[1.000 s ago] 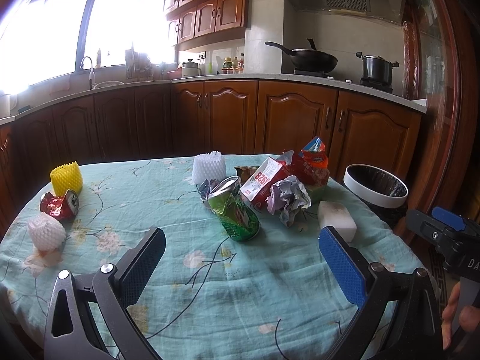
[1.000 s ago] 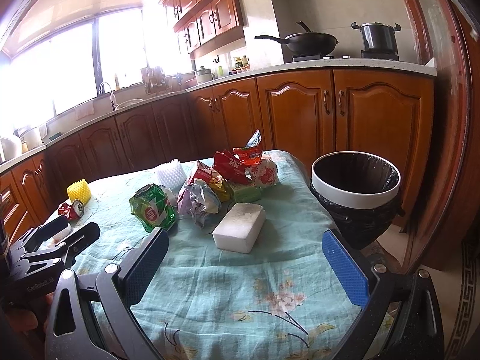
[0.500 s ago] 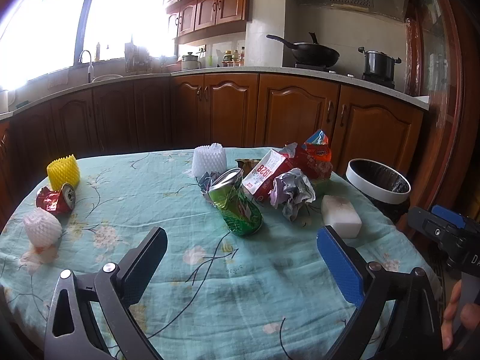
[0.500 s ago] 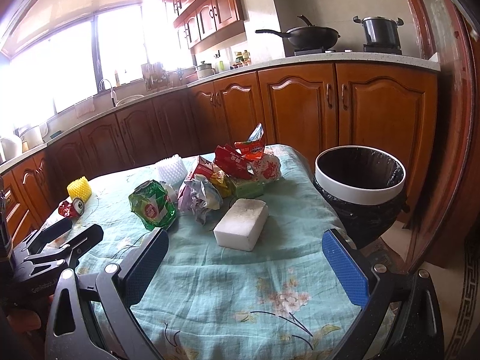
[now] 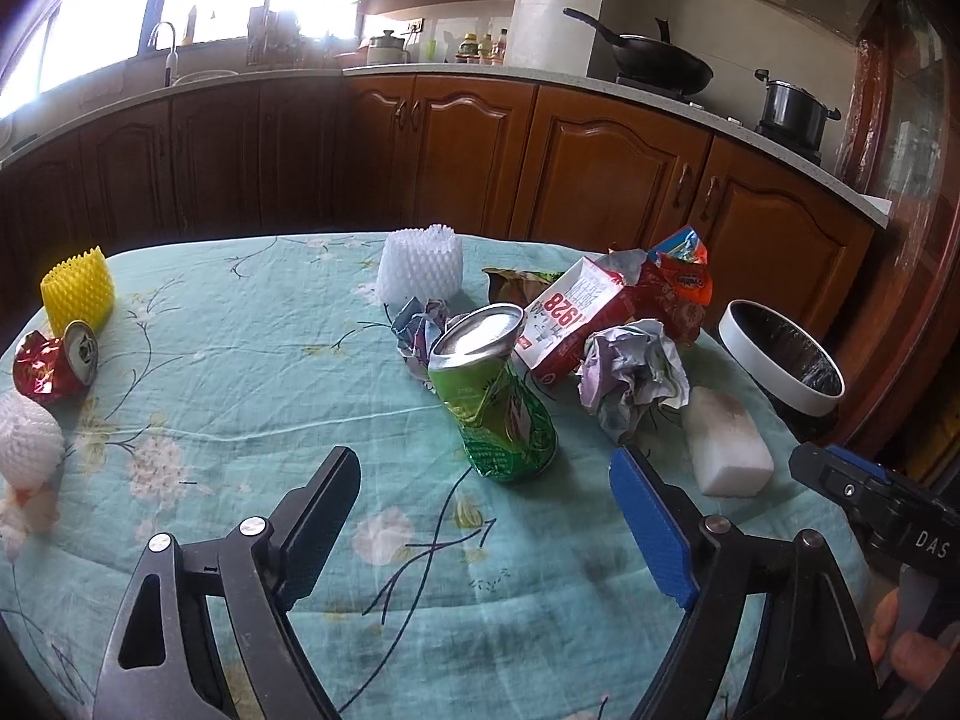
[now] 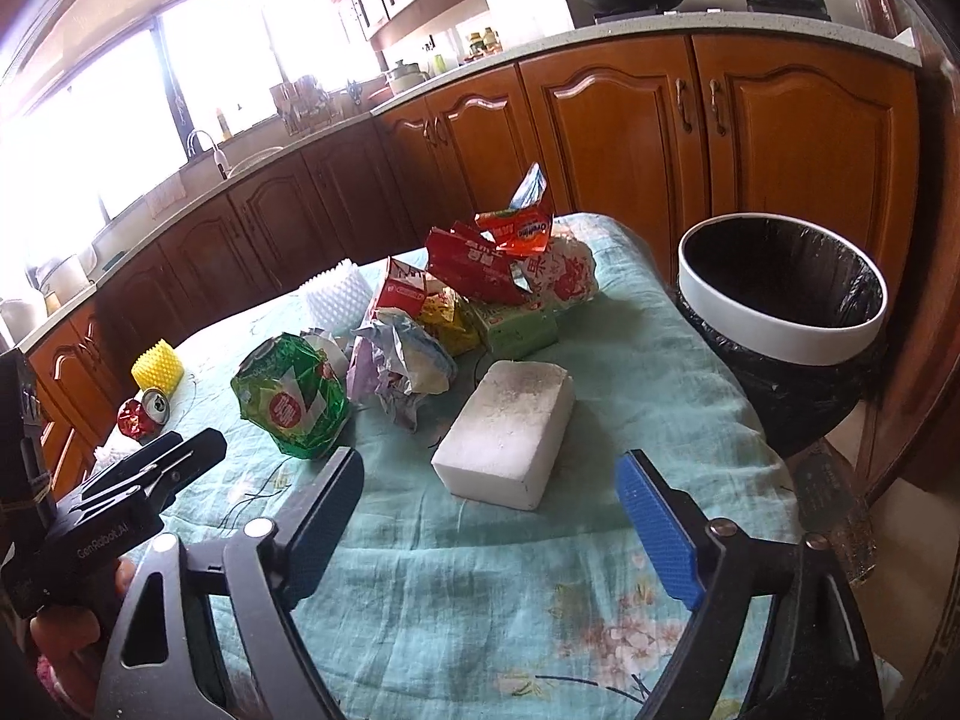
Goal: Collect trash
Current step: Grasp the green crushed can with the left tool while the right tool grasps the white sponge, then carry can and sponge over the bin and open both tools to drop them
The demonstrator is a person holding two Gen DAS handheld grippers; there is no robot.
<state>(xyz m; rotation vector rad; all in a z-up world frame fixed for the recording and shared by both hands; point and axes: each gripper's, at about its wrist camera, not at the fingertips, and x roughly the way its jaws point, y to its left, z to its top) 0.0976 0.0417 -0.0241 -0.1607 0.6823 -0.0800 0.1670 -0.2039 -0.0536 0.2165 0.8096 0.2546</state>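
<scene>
My left gripper (image 5: pixel 486 516) is open and empty above the tablecloth, just short of a crushed green can (image 5: pixel 498 402). My right gripper (image 6: pixel 489 516) is open and empty, just short of a white foam block (image 6: pixel 504 435). Behind them lie crumpled paper (image 5: pixel 633 381), a red carton (image 5: pixel 576 315), snack wrappers (image 6: pixel 498 252) and a white foam net (image 5: pixel 420 264). At the left are a red can (image 5: pixel 54 360), a yellow foam net (image 5: pixel 78 291) and a white foam ball (image 5: pixel 27 435). The bin (image 6: pixel 780 330) with a black liner stands off the table's right edge.
The round table (image 5: pixel 240 360) has a teal flowered cloth. Wooden kitchen cabinets (image 5: pixel 600 168) run behind it, with a wok (image 5: pixel 648 63) and a pot (image 5: pixel 792 105) on the counter. The other gripper shows at each view's edge.
Both grippers have moved forward and down toward the table: the left nearer the green can, the right nearer the foam block. Both stay open.
</scene>
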